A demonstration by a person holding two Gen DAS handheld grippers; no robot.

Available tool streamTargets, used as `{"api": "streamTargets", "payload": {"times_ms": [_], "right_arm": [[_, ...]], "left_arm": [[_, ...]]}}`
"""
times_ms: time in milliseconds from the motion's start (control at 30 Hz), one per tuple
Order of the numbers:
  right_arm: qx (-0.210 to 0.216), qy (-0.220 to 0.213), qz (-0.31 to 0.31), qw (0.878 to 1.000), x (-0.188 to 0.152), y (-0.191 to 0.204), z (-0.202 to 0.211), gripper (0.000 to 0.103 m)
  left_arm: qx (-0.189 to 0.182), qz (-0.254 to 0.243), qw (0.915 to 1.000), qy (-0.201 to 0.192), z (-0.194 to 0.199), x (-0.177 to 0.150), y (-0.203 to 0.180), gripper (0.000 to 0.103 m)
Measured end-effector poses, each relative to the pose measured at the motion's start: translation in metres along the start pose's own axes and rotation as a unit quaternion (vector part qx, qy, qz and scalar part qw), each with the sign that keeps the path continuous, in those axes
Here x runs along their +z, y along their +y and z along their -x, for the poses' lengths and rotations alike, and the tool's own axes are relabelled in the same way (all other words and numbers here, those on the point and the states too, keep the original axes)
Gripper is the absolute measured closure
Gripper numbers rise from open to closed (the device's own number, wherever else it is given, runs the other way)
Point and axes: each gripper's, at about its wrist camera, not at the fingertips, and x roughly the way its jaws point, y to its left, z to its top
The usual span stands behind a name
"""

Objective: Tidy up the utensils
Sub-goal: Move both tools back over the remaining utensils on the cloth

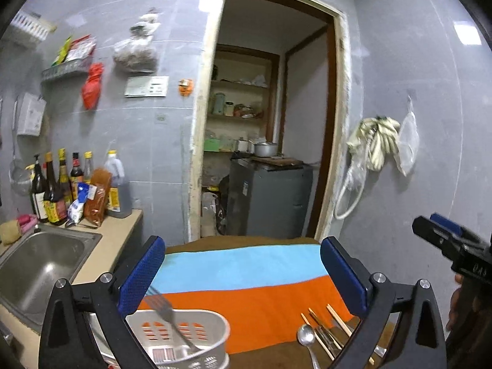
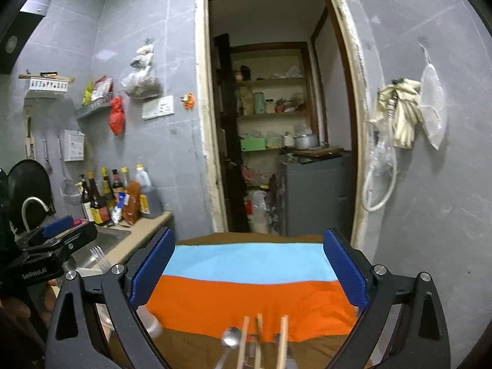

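A white slotted utensil basket [image 1: 196, 329] stands on the striped cloth [image 1: 246, 286] at the lower left, with a metal fork [image 1: 172, 316] leaning in it. A spoon [image 1: 306, 335], wooden chopsticks [image 1: 338, 319] and other cutlery lie on the cloth to the right. My left gripper [image 1: 243, 273] is open and empty above the cloth. My right gripper [image 2: 249, 270] is open and empty above the spoon [image 2: 231, 340] and chopsticks [image 2: 282, 338]. The fork's tines [image 2: 100, 256] show at the left of the right wrist view.
A steel sink [image 1: 40, 264] and sauce bottles [image 1: 61, 184] are on the counter at left. A doorway [image 1: 264, 123] to a pantry with a grey cabinet [image 1: 270, 196] lies ahead. Gloves and bags hang on the right wall [image 1: 381, 141].
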Motion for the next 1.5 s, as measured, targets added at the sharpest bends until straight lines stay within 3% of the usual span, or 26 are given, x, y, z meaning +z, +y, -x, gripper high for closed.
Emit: {"api": "streamTargets", "payload": {"times_ms": [400,667,767,967,1133,1233,1500], "right_arm": [[-0.002,0.078,-0.016,0.997,-0.054,-0.073,-0.047,0.008],[0.016,0.165,-0.029,0.986,-0.106,-0.102,-0.088,0.009],[0.029,0.197,-0.023,0.98,-0.126,-0.104,-0.097,0.014],[0.051,0.267,0.001,0.962,-0.164,-0.099,-0.111,0.034],[0.077,0.303,0.028,0.949,-0.182,-0.088,-0.118,0.044],[0.082,0.327,0.05,0.94,-0.192,-0.08,-0.124,0.044],[0.088,0.332,0.099,0.934,-0.192,-0.059,-0.133,0.044]], "left_arm": [[-0.001,-0.013,0.9974,0.071,-0.046,-0.059,-0.056,0.001],[-0.016,-0.023,0.9878,0.153,-0.089,-0.1,-0.071,0.001],[-0.021,-0.019,0.9839,0.176,-0.103,-0.111,-0.071,0.001],[-0.031,-0.006,0.9782,0.205,-0.125,-0.127,-0.07,0.003],[-0.043,0.006,0.9714,0.233,-0.139,-0.141,-0.069,0.013],[-0.051,0.009,0.9674,0.248,-0.147,-0.147,-0.07,0.016],[-0.055,0.018,0.9633,0.262,-0.153,-0.153,-0.068,0.017]]}}
